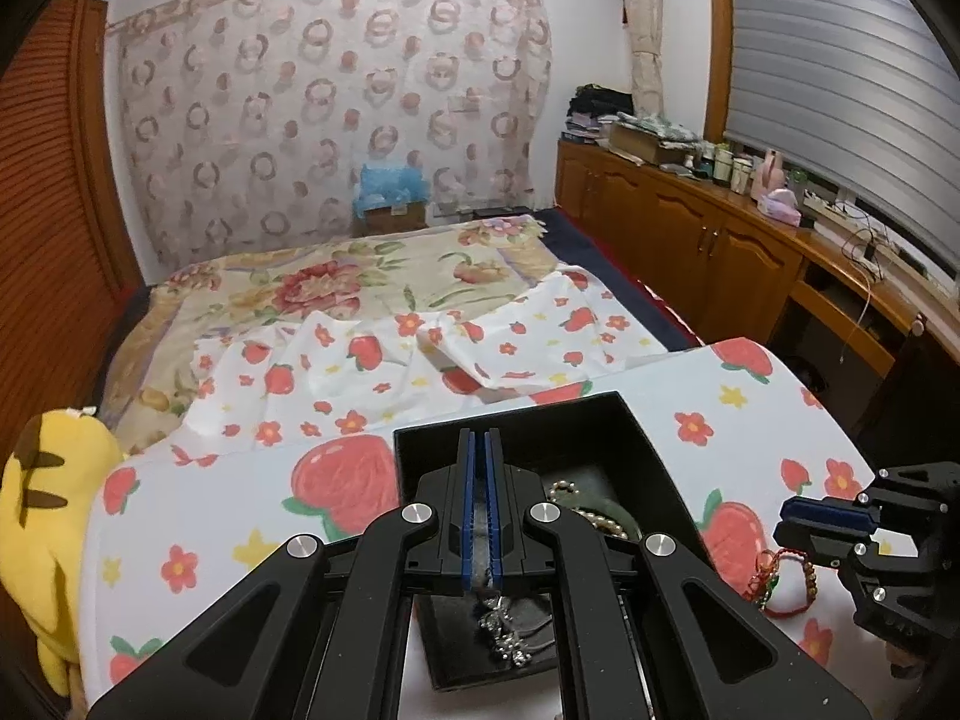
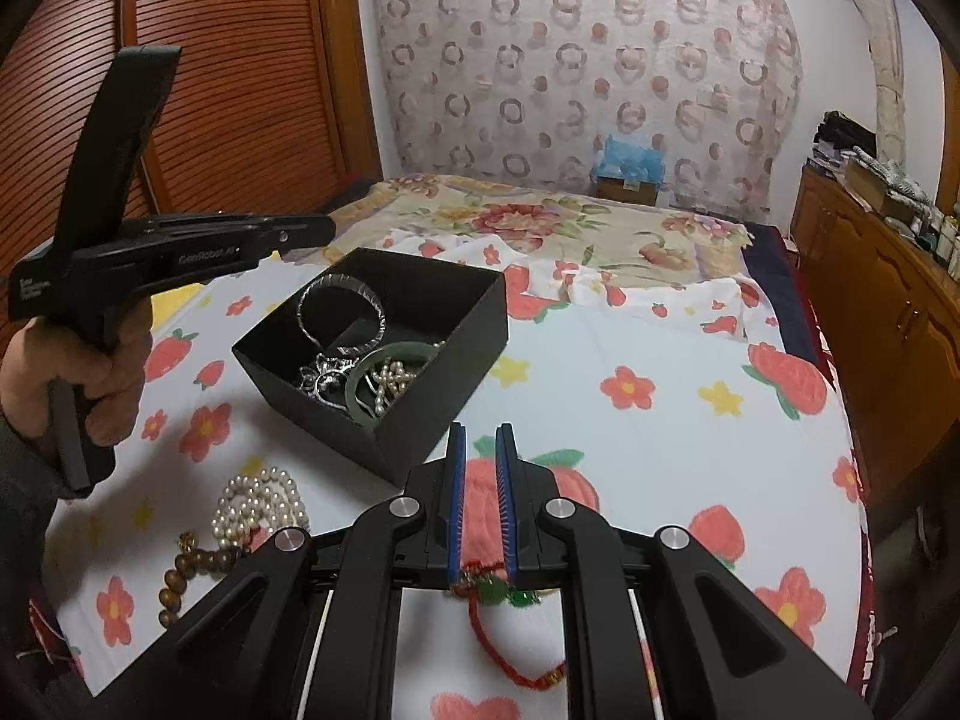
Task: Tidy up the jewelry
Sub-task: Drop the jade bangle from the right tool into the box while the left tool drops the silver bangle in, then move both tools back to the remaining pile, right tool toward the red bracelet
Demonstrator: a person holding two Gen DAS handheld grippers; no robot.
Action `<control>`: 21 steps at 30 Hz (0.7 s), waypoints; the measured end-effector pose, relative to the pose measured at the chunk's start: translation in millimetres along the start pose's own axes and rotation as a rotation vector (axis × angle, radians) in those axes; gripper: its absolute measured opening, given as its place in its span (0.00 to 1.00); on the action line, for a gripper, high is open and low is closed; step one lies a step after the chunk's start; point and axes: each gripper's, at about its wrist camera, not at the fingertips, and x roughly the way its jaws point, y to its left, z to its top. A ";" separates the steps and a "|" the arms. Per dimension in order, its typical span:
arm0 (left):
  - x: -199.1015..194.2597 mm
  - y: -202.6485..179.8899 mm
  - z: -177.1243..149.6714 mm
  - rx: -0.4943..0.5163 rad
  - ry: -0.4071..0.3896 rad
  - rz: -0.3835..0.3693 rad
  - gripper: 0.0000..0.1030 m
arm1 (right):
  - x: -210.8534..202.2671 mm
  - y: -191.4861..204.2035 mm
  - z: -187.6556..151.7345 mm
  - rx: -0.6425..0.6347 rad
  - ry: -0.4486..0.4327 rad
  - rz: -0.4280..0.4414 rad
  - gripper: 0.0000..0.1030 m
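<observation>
A black box [image 2: 420,420] stands on the strawberry cloth and holds a silver bangle [image 2: 336,283], a green bangle [image 2: 390,351], pearls and a silver piece. My left gripper [image 1: 478,435] is shut with nothing in it and hovers over the box [image 1: 540,414]. In the right wrist view a hand [image 2: 90,384] holds that left gripper [image 2: 327,228] up at the left. My right gripper [image 2: 481,429] has its pads a narrow gap apart with nothing pinched between them. Below its fingers, a red cord bracelet [image 2: 498,594] with green beads lies on the cloth. The left wrist view shows that bracelet [image 1: 763,582] under the right gripper [image 1: 780,531].
A pearl necklace [image 2: 258,504] and a brown bead bracelet [image 2: 180,570] lie on the cloth left of the box. A yellow plush toy [image 1: 48,510] sits at the table's left edge. A bed lies beyond the table, and wooden cabinets [image 1: 690,228] run along the right.
</observation>
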 end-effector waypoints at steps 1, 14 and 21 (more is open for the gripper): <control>-0.9 -1.6 0.3 0.004 -0.001 0.001 0.03 | -1.2 -0.1 -1.1 -0.001 -0.001 -0.001 0.13; -41.6 -13.5 -26.0 0.029 -0.025 -0.011 0.03 | -58.2 18.7 -17.9 0.003 -0.083 -0.053 0.13; -70.9 -20.5 -48.8 0.031 -0.044 -0.052 0.03 | -80.4 30.9 -21.5 -0.013 -0.126 -0.073 0.13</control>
